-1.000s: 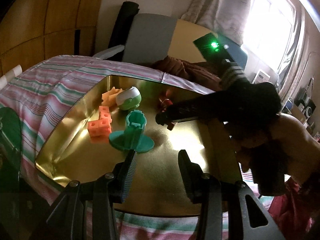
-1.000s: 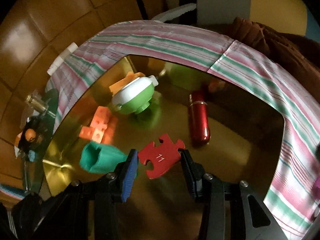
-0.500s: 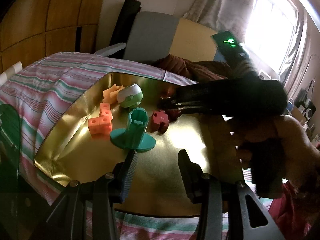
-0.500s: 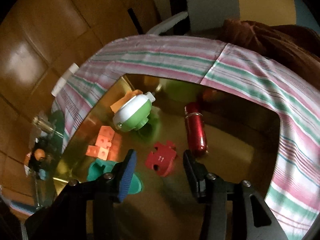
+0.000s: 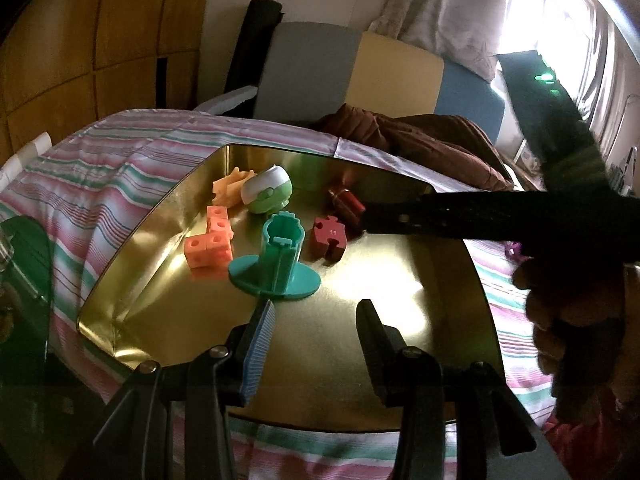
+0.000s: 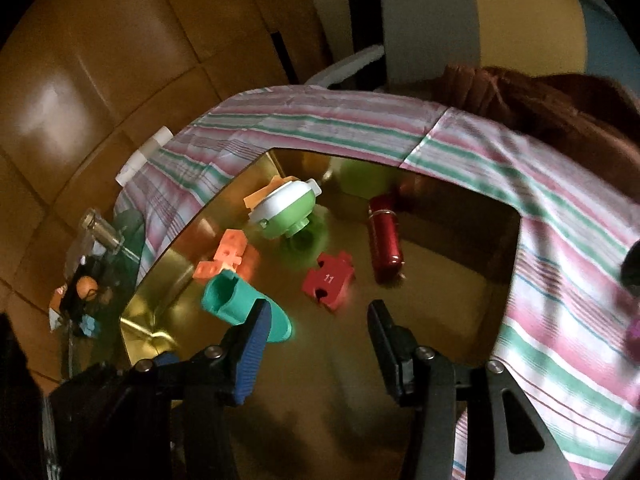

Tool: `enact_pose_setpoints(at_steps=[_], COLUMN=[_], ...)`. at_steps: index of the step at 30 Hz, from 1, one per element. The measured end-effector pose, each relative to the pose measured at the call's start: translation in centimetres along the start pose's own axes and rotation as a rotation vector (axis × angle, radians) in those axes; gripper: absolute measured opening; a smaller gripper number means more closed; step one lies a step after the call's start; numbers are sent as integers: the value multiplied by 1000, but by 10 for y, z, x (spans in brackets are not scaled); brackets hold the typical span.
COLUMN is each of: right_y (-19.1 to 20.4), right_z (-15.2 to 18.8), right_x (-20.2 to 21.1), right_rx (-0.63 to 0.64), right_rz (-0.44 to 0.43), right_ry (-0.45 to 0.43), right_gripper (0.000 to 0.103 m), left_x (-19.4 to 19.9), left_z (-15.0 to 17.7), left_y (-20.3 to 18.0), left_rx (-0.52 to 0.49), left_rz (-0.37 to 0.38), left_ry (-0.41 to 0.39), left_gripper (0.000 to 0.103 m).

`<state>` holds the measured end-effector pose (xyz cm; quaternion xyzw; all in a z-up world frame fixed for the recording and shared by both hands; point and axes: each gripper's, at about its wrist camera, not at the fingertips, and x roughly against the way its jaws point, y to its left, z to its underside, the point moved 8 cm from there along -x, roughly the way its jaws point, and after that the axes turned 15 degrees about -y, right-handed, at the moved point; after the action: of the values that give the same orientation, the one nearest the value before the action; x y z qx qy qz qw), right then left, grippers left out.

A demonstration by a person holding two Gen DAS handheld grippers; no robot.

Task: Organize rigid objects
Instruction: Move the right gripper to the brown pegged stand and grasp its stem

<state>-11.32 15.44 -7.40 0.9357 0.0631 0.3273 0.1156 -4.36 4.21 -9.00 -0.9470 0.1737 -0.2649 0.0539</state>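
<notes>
The red puzzle piece (image 6: pixel 329 279), numbered 11, is found flat on the gold tray (image 6: pixel 432 360), its notched edge turned toward the near rim, beside the red cylinder (image 6: pixel 385 240), whose long axis runs from the far rim toward the near one. The teal stand (image 5: pixel 280 256) is seen upright. The right hand-held gripper (image 6: pixel 316 344) is observed with jaws apart, nothing between them; the left hand-held gripper (image 5: pixel 316 344) likewise. The tray rests on a striped cloth (image 6: pixel 560 320) covering the surface; wood panelling (image 6: pixel 100 80) is noted behind.
</notes>
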Motion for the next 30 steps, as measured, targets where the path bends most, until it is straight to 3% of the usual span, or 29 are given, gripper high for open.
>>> enact_pose_setpoints(at_steps=[6, 12, 21, 30], right_y=[-13, -54, -136, -239], right_z=[3, 15, 55, 75], right_x=[31, 67, 105, 150], right_rx=[16, -30, -102, -193], right_rz=[38, 106, 260, 464], right_ry=[-47, -69, -20, 6], right_gripper=[52, 53, 54, 54], left_x=[3, 7, 20, 22], left_z=[0, 2, 9, 10], left_y=[-6, -25, -68, -91], left_rx=[-14, -32, -134, -182], left_rz=[14, 73, 160, 189], left_ry=[-9, -16, -29, -24], left_gripper=[43, 43, 43, 43])
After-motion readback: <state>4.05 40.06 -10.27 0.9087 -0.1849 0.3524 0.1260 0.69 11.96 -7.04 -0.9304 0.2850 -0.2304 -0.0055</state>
